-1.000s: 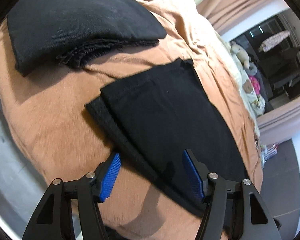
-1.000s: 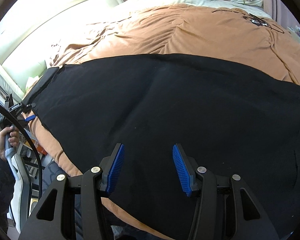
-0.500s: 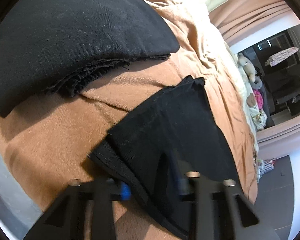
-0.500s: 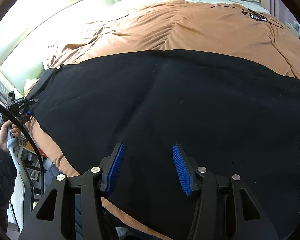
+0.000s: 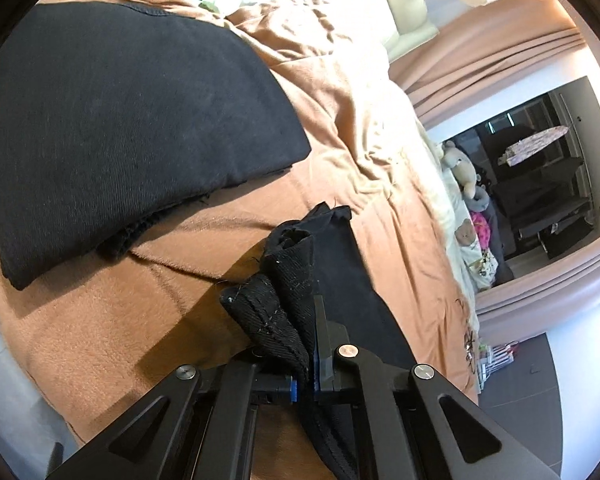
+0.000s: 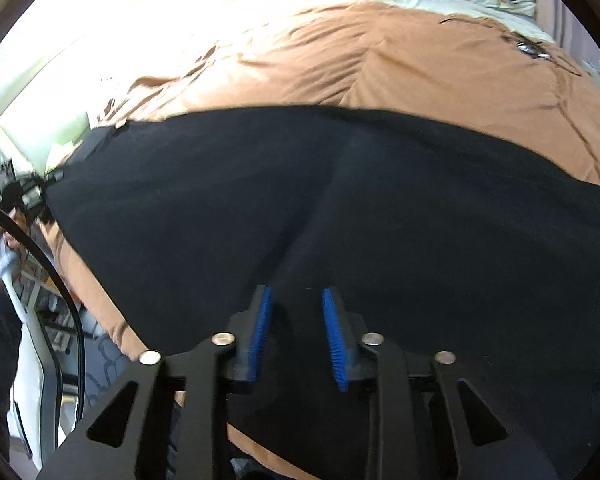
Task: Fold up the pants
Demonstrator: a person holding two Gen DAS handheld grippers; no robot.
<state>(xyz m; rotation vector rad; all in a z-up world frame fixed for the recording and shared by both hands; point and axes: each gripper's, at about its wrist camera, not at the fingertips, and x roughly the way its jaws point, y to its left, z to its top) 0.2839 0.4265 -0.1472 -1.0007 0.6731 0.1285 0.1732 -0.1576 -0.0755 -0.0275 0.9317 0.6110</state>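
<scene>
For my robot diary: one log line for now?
left gripper: shut on pants hem | right gripper: closing over pants, not pinched | bed

No text, label, brand, number or sign can be read in either view; the dark embroidered marks on the brown blanket (image 6: 532, 46) and the prints on the pale bedding (image 5: 466, 236) are too small and blurred to make out.

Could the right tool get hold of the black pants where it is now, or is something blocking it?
Probably yes. The right tool sits just over the black pants spread on the brown blanket, its jaws closing with only cloth below and nothing else between. The flat fabric may need pinching up.
</scene>
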